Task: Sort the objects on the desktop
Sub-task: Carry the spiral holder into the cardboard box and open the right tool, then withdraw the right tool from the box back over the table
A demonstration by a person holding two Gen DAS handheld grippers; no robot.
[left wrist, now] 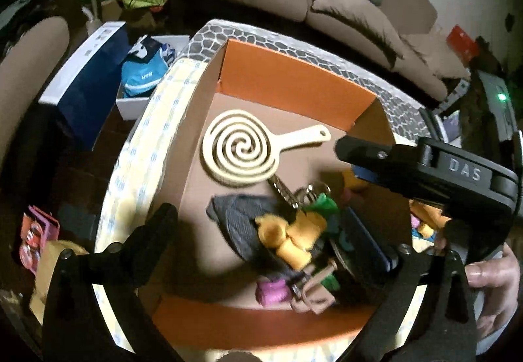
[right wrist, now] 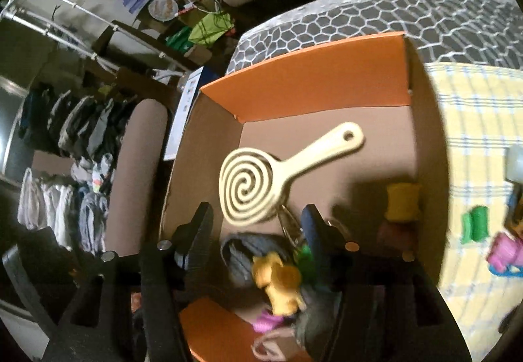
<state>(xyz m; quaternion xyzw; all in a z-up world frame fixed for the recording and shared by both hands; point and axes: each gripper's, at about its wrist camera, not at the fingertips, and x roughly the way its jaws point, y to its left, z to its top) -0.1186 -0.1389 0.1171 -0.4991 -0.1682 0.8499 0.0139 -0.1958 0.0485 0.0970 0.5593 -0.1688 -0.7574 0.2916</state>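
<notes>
Above the box (left wrist: 294,80) – both grippers' jaws angled down, empty.

"DAS" on right claw (left wrist: 356,159)

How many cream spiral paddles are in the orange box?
1. The cream spiral paddle lies flat on the floor of the orange box, near its far wall, handle toward the right. The toy pile could hide another.

Cream spiral trivet (left wrist: 240,148) flat in orange-flapped cardboard box (left wrist: 294,85), beside jumbled small toys (left wrist: 294,234).
</notes>
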